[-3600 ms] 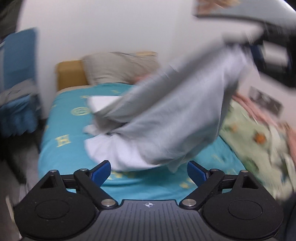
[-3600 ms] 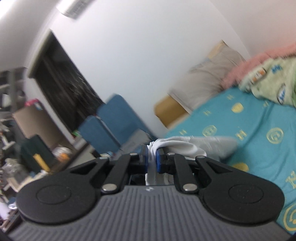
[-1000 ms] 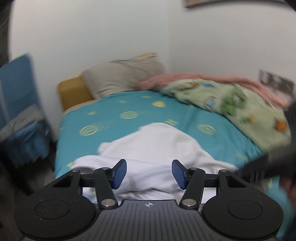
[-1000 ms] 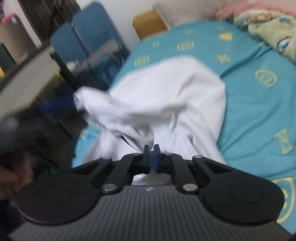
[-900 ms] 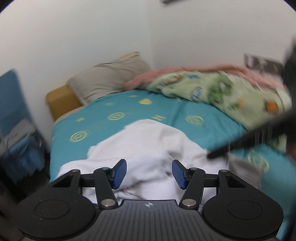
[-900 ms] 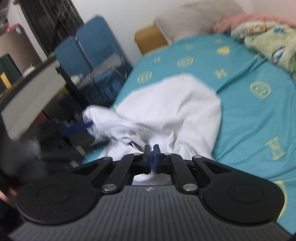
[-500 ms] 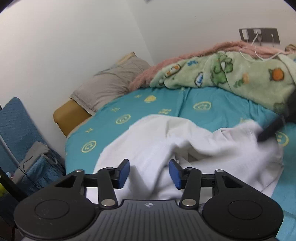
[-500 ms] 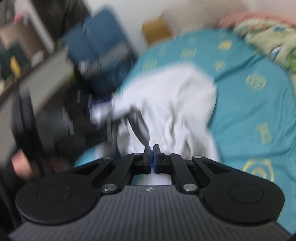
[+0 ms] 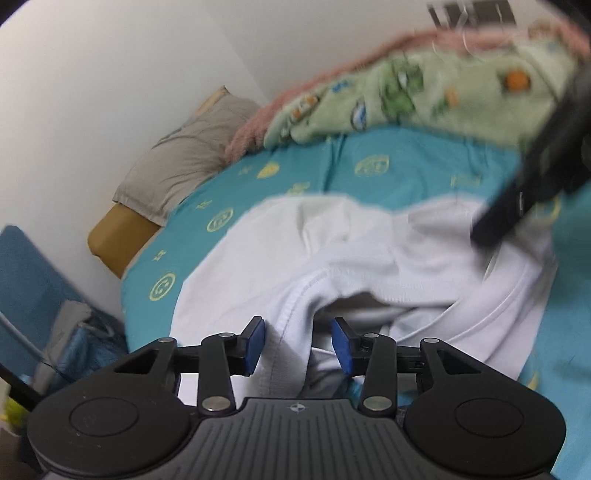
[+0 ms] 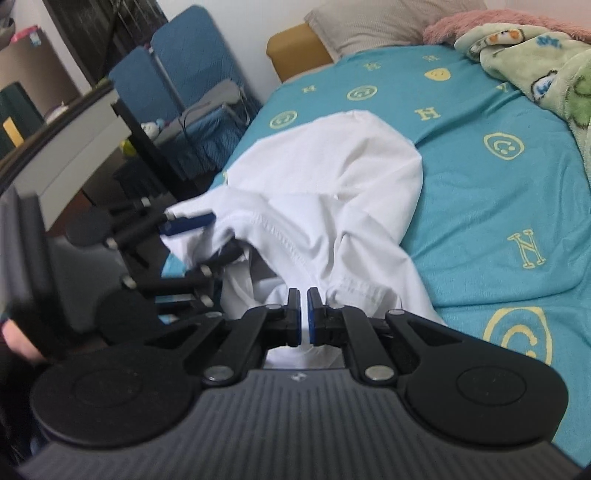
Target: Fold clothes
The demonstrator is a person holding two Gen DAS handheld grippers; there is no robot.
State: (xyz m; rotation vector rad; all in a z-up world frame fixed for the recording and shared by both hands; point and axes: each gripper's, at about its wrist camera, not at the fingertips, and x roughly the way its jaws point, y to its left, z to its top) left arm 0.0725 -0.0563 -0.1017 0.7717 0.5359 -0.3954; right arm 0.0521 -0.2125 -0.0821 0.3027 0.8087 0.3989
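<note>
Lying crumpled on the teal bed sheet [image 10: 498,206], near the bed's near edge: a white garment [image 10: 332,184], rounded far end flat toward the pillow [image 10: 373,22], near end bunched and lifted into folds with a stitched hem showing.

Pinching the near bunch of that white garment: right hand-held gripper [image 10: 303,317], blue pads almost together, only a thin slit of white cloth between them. Seen from the left wrist view as a dark blurred bar [image 9: 517,199] at the cloth's right side.

Straddling a raised ridge of the same cloth: left hand-held gripper [image 9: 297,345], pads held partly apart, fabric standing in the gap, neither pad clearly pressed against it. Seen from the right wrist view at the garment's left edge [image 10: 192,236], one blue pad lying over the cloth, the other finger tucked under a fold; part of a hand [image 10: 18,339] visible behind it at the picture's left border.

Spread between the two tools: a hollow opening of the garment [image 9: 354,302], shadowed inside, rimmed by a seamed band.

Heaped along the far right of the bed: a green cartoon-print blanket [image 10: 546,66] with a pink fleece [image 10: 480,18] behind it. Beyond the sheet at the head end: a mustard-coloured headboard block [image 10: 295,51] under the grey pillow. Beside the bed on the left: blue chairs [image 10: 177,62] with cloth draped over them, and a dark desk edge, blurred.
</note>
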